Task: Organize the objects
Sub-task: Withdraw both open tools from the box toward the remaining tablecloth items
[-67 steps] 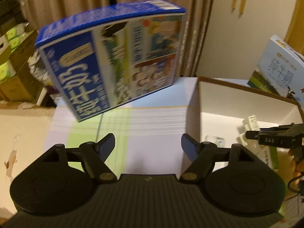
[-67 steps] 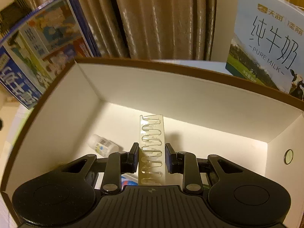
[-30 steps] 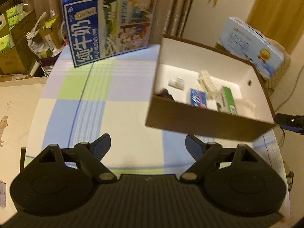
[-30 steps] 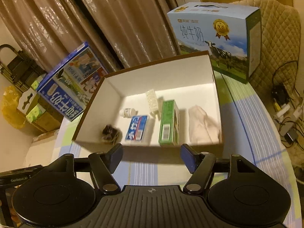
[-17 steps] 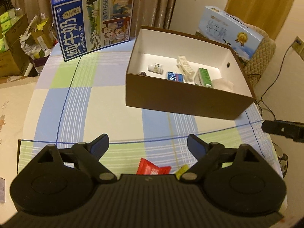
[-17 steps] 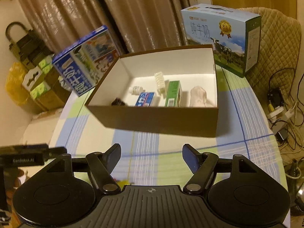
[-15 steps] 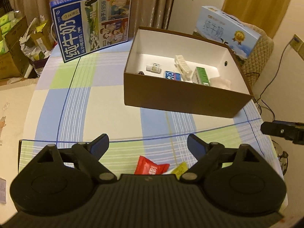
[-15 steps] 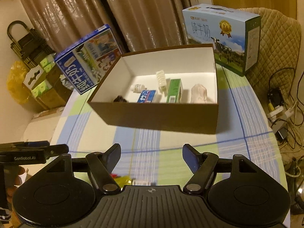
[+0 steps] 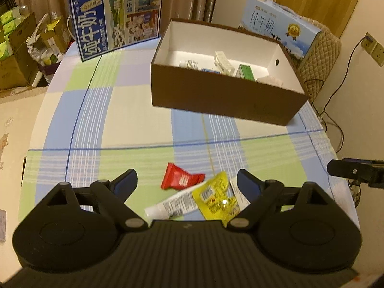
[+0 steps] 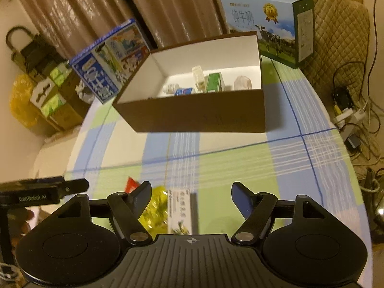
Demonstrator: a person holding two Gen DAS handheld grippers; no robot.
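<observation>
An open brown box (image 9: 225, 98) (image 10: 196, 112) stands on the checked tablecloth and holds a small white bottle (image 9: 189, 63), a blue pack, a white strip (image 10: 198, 75), a green carton (image 10: 214, 81) and a white cloth. Near the front edge lie a red packet (image 9: 182, 180), a yellow packet (image 9: 216, 196) (image 10: 156, 206), a white tube (image 9: 172, 207) and a small white box (image 10: 181, 211). My left gripper (image 9: 186, 180) hangs open above these loose things. Beside it my right gripper (image 10: 192, 192) is open too, with nothing between its pads.
A blue milk carton case (image 9: 117, 16) stands at the table's back left. A pale blue one (image 10: 268, 21) stands behind the brown box. A quilted chair (image 10: 340, 36) and floor cables (image 10: 348, 110) lie to the right, cardboard boxes (image 9: 14, 55) to the left.
Both grippers have drawn back from the brown box toward the table's near edge. The right one has left the white strip in the box, and the loose packets have come into view.
</observation>
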